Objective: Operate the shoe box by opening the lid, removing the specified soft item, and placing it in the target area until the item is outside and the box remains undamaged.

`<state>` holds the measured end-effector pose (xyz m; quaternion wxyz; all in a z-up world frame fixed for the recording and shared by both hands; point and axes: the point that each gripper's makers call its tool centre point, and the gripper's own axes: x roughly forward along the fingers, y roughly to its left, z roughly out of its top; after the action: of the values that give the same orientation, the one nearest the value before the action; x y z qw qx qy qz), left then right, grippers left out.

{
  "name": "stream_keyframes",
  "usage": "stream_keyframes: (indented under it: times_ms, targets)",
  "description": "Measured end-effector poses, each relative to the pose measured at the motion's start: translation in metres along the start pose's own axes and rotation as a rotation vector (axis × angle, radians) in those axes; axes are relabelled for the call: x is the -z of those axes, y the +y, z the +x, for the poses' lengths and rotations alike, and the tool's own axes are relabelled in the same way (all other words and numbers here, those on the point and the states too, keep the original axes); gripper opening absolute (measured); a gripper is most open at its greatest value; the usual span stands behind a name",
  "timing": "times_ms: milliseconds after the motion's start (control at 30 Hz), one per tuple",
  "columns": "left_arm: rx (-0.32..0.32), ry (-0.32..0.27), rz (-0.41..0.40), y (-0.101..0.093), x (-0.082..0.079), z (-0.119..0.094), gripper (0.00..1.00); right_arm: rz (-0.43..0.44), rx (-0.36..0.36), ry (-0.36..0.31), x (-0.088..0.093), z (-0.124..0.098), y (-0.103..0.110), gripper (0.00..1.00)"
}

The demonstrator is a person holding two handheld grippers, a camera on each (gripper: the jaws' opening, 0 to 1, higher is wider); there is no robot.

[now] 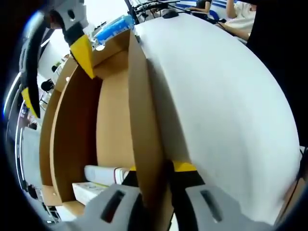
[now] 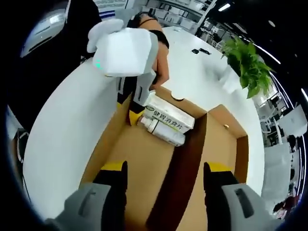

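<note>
The brown cardboard shoe box [image 1: 113,125] stands open on a white table [image 1: 226,96]. My left gripper [image 1: 159,168] is shut on the box's near side wall [image 1: 144,120], which runs up between its yellow-tipped jaws. Inside lie a white printed carton [image 2: 168,113] and a white tube [image 2: 163,132], both close to that wall. My right gripper [image 2: 164,168] hangs open above the box [image 2: 139,154], its jaws standing on either side of a dark upright cardboard panel [image 2: 185,159] without touching it. In the right gripper view the left gripper [image 2: 131,108] shows at the box's far wall.
A potted green plant [image 2: 245,60] stands beyond the box's far end. People sit at the table's far edge [image 1: 236,14]. Small dark items [image 2: 201,51] lie further along the white table [image 2: 57,139]. Bare tabletop surrounds the box.
</note>
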<state>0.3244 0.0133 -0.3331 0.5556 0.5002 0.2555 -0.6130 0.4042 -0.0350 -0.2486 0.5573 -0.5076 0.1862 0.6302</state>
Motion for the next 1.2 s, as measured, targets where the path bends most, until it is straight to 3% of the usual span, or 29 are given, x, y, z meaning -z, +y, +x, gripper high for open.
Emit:
stream_keyframes:
  times_ms: [100,400,667,867,1200]
  targets:
    - [0.002,-0.007,-0.002,0.0,0.0,0.0,0.11,-0.02,-0.036,-0.004,-0.004,0.012,0.0,0.65]
    - [0.006,-0.003,0.005,-0.001,0.0,0.0,0.11,-0.062,-0.049,-0.05,-0.012,0.028,-0.006,0.64]
    - [0.007,0.002,0.002,0.0,0.0,0.0,0.11,-0.134,-0.141,-0.022,-0.021,0.057,0.004,0.64]
    - [0.007,0.0,0.003,0.0,0.0,0.0,0.11,-0.175,-0.172,-0.016,-0.028,0.071,0.006,0.62]
    - [0.005,0.003,0.008,0.0,0.0,0.001,0.11,-0.255,-0.223,0.039,-0.023,0.095,0.011,0.49]
